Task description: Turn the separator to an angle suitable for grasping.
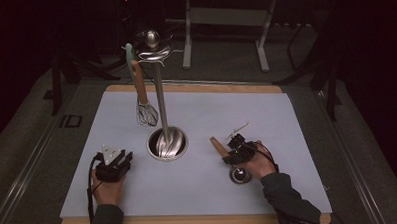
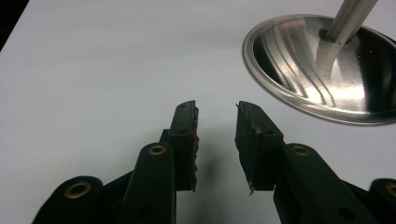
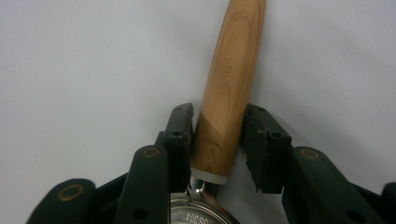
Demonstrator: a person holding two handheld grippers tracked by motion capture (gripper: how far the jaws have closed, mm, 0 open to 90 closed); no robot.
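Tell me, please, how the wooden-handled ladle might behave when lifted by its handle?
The ladle is probably stiff. Its steel bowl likely makes it bowl-heavy, so it may droop. The smooth, rounded wooden handle could twist between the right gripper pads.

Centre of the surface (image 1: 287,139), the steel stand (image 1: 160,98) rises upright from its round shiny base (image 1: 167,143), a ball knob on top. From its upper hooks hangs a whisk (image 1: 144,101), wooden handle up, wire head down, just left of the pole and above the base. A pale green handle (image 1: 129,54) hangs beside it at the top. The white sheet lies on a wooden board. Behind, on grey floor, a metal frame (image 1: 223,21) stands in the dark.
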